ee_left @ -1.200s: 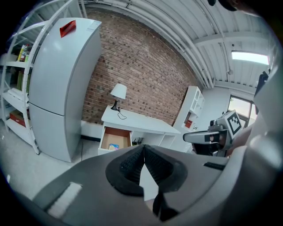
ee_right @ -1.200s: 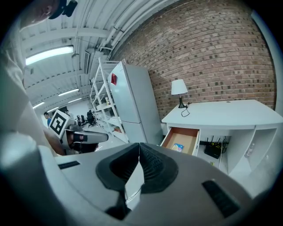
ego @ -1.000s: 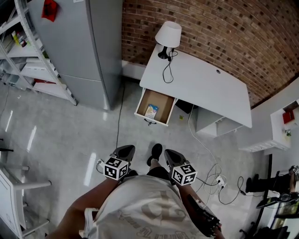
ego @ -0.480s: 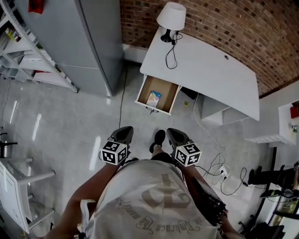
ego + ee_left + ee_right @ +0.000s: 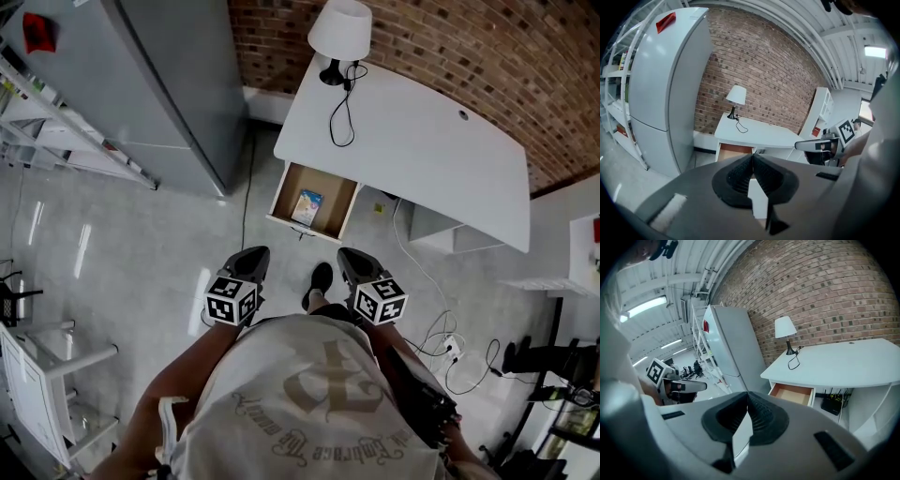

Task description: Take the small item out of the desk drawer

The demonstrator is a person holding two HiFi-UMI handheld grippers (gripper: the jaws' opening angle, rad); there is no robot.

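The small item [image 5: 308,204] in the drawer [image 5: 331,208] is too tiny to identify, perhaps a packet.

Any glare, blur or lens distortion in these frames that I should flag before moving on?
Head view: sharp, but the wide lens bows the desk edge and brick wall; pale glare streaks lie on the glossy floor. Left gripper view: heavy fisheye, black corners, the left gripper itself soft in the foreground. Right gripper view: same fisheye; the ceiling light is blown out.
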